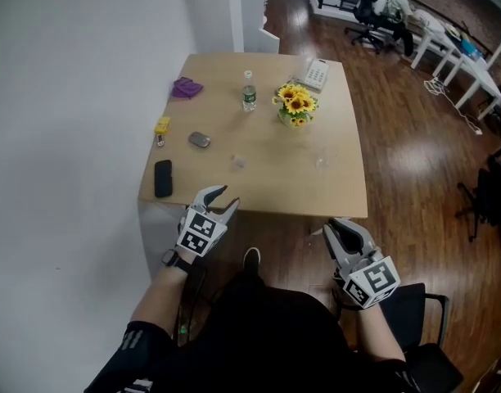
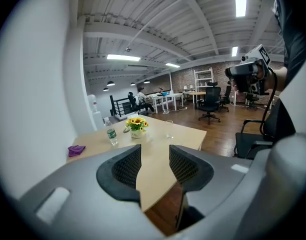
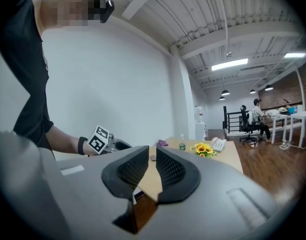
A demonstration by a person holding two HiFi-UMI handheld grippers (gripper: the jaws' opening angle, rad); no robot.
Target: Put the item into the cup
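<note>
Two clear cups stand on the wooden table (image 1: 275, 195), one (image 1: 238, 162) left of centre and the other (image 1: 320, 164) to its right; one cup (image 2: 170, 129) also shows in the left gripper view. A small yellow item (image 1: 162, 126) and a grey oval item (image 1: 200, 140) lie near the left edge. My left gripper (image 1: 226, 196) (image 2: 155, 151) hovers at the near edge, open and empty. My right gripper (image 1: 339, 224) (image 3: 153, 151) hangs just short of the near edge, its jaws a narrow gap apart with nothing between them.
A black phone (image 1: 163, 178) lies at the near left corner. Further back are a purple cloth (image 1: 186, 88), a water bottle (image 1: 249, 92), a vase of sunflowers (image 1: 295, 106) and a white desk phone (image 1: 316, 74). A white wall runs along the left; a black chair (image 1: 422, 318) stands beside me.
</note>
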